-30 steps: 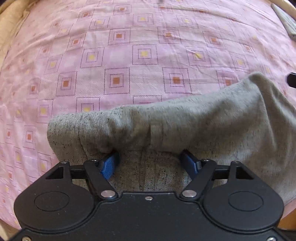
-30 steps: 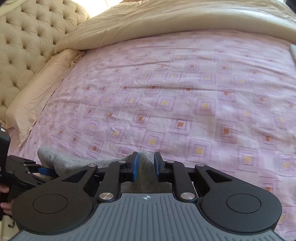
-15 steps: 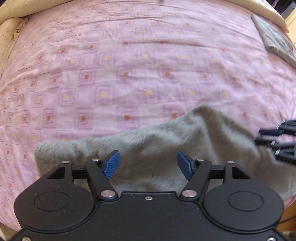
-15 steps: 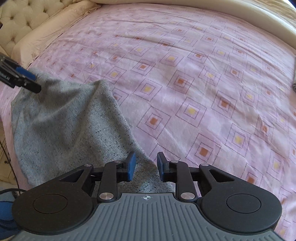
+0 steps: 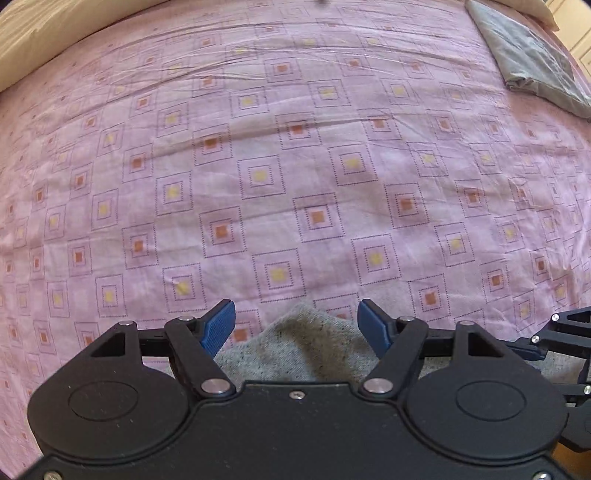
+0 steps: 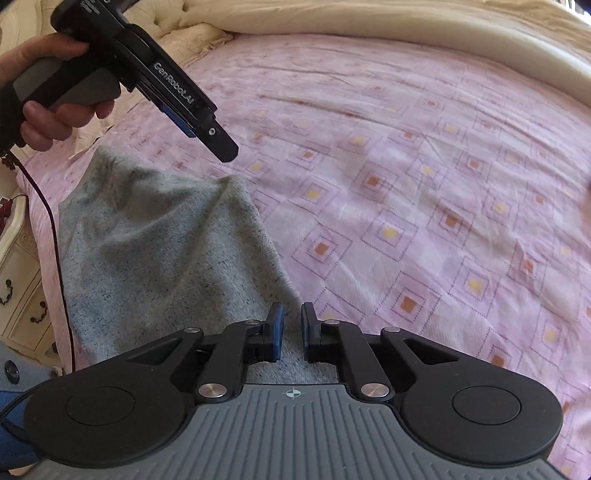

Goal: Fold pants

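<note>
The grey pants (image 6: 162,251) lie on the pink patterned bedsheet (image 6: 406,155) at the near edge of the bed, towards the side where the quilted headboard (image 6: 177,14) and a cream dresser (image 6: 18,280) show. They already look doubled into a compact slab, so I judge the fold is nearly or fully done and both tools are letting go.

The left gripper (image 5: 295,325) has its blue pads spread wide with nothing between them; a peak of grey cloth (image 5: 306,347) pokes up under the gap but touches neither pad. In the right wrist view this same tool hangs in the air above the pants' far edge, held in the person's left hand (image 6: 51,96), clear of the fabric.

The right gripper (image 6: 292,332) has its fingers drawn narrow, with a slim gap left. Grey fabric sits under and behind that gap (whether any of it is pinched I cannot tell; the pads look apart from it).

The bundle's long axis seems to run along the near edge of the bed, from the right gripper's end towards the headboard side. Which end is waist and which is cuffs cannot be read from here.

The next move, as I see it, calls for either flattening that raised peak or one last fold across the long axis. Another folded grey garment (image 5: 532,62) rests at the far right corner of the bed.
</note>
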Demonstrator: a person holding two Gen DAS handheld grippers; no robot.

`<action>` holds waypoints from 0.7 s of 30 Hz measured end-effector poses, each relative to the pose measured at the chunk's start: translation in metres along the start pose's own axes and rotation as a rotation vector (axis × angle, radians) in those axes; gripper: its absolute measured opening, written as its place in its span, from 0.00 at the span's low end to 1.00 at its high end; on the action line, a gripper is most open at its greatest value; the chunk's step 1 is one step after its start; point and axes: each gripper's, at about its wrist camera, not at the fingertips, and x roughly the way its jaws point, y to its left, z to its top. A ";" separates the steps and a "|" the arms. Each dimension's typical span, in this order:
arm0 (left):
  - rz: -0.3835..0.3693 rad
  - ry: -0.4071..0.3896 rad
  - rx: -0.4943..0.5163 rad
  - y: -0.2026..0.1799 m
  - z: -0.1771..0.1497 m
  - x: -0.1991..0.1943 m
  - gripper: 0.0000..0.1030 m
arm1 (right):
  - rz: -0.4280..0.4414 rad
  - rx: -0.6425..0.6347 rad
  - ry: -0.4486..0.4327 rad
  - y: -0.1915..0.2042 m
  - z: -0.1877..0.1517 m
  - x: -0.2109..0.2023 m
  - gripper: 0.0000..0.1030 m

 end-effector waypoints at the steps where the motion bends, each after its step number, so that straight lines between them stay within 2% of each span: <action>1: 0.009 0.005 0.014 -0.004 0.004 0.002 0.72 | 0.008 0.011 0.007 -0.005 -0.001 0.002 0.11; 2: 0.021 0.010 0.024 -0.008 0.008 0.005 0.72 | 0.014 0.012 0.014 -0.009 -0.001 0.006 0.12; 4: 0.035 0.022 0.030 -0.013 0.013 0.009 0.72 | 0.021 0.025 0.033 -0.017 -0.002 0.011 0.28; 8: 0.035 0.080 0.036 -0.018 0.020 0.021 0.72 | 0.110 0.136 0.070 -0.036 -0.008 0.020 0.30; 9: 0.046 0.095 0.043 -0.020 0.022 0.024 0.72 | 0.137 0.151 0.075 -0.037 -0.009 0.020 0.28; 10: 0.057 0.104 0.053 -0.022 0.022 0.026 0.72 | 0.147 0.139 0.054 -0.035 -0.010 0.015 0.09; 11: 0.070 0.110 0.065 -0.025 0.021 0.027 0.72 | 0.132 0.108 0.021 -0.030 -0.010 0.008 0.02; 12: 0.077 0.114 0.073 -0.026 0.020 0.027 0.72 | 0.114 0.079 -0.009 -0.023 -0.010 0.000 0.02; 15: 0.089 0.138 0.103 -0.034 0.019 0.032 0.72 | 0.135 0.027 -0.057 -0.003 -0.013 -0.022 0.02; 21: 0.179 0.212 0.210 -0.050 0.006 0.049 0.71 | 0.155 -0.038 -0.034 0.026 -0.029 -0.028 0.02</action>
